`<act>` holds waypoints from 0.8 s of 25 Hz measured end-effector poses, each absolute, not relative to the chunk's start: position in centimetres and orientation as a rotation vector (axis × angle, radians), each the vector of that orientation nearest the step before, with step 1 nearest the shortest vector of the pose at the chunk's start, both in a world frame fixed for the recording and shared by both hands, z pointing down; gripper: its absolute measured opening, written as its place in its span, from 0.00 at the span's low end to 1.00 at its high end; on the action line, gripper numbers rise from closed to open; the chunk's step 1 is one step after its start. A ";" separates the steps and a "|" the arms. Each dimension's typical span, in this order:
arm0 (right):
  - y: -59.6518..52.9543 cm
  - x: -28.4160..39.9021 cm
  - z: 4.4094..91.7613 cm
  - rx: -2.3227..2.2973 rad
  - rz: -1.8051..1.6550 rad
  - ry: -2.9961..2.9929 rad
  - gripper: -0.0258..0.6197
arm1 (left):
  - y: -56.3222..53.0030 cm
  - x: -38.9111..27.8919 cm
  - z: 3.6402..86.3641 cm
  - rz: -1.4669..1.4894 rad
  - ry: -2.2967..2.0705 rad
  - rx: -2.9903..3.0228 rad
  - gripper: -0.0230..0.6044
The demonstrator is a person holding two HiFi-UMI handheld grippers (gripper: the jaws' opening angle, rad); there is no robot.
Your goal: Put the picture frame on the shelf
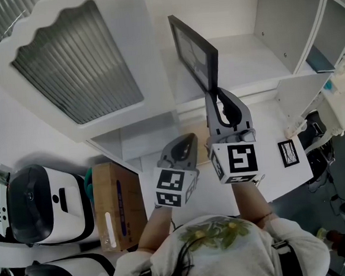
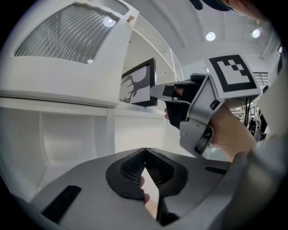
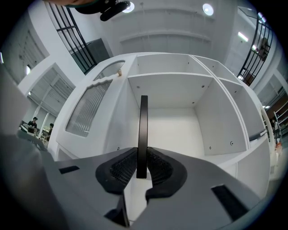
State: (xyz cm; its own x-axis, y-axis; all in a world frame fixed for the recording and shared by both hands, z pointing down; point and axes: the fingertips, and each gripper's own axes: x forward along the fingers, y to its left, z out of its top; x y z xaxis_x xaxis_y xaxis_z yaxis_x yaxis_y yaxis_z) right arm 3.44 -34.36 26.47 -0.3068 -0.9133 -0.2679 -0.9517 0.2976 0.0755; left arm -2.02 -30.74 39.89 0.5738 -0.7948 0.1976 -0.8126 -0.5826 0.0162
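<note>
The picture frame is black, with a deer-antler print on its face. It stands upright on edge at the front of a white shelf compartment. My right gripper is shut on the frame's lower near edge. In the right gripper view the frame shows edge-on between the ribbed pads, pointing into the open compartment. My left gripper hangs lower and to the left, shut with nothing in it. The right gripper appears in the left gripper view, held by a hand.
A cabinet door with ribbed glass stands left of the shelf. A small framed picture lies on the white table at the right. On the floor at the left are a cardboard box and white machines.
</note>
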 end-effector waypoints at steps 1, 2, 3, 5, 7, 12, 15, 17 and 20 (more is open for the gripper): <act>-34.6 3.4 26.5 -1.735 0.325 2.386 0.17 | -30.8 -2.0 39.9 0.256 -1.380 2.692 0.08; -34.8 3.4 26.5 -1.735 0.318 2.387 0.17 | -30.8 -2.1 39.9 0.255 -1.381 2.691 0.08; -35.0 3.3 26.5 -1.734 0.310 2.387 0.17 | -30.9 -2.1 39.9 0.256 -1.380 2.691 0.08; -35.5 3.3 26.5 -1.731 0.296 2.388 0.17 | -31.0 -2.2 40.0 0.258 -1.381 2.689 0.08; -35.9 3.2 26.5 -1.725 0.290 2.389 0.17 | -31.1 -2.3 40.0 0.259 -1.383 2.687 0.08; -36.8 3.2 26.5 -1.724 0.281 2.399 0.17 | -31.5 -2.3 40.2 0.267 -1.385 2.682 0.08; -37.2 3.2 26.4 -1.723 0.270 2.403 0.17 | -31.6 -2.3 40.1 0.267 -1.387 2.680 0.08; -37.2 3.1 26.5 -1.722 0.271 2.404 0.17 | -31.6 -2.4 40.2 0.266 -1.390 2.680 0.08; -37.2 3.2 26.5 -1.717 0.271 2.408 0.17 | -31.6 -2.4 40.3 0.267 -1.392 2.679 0.08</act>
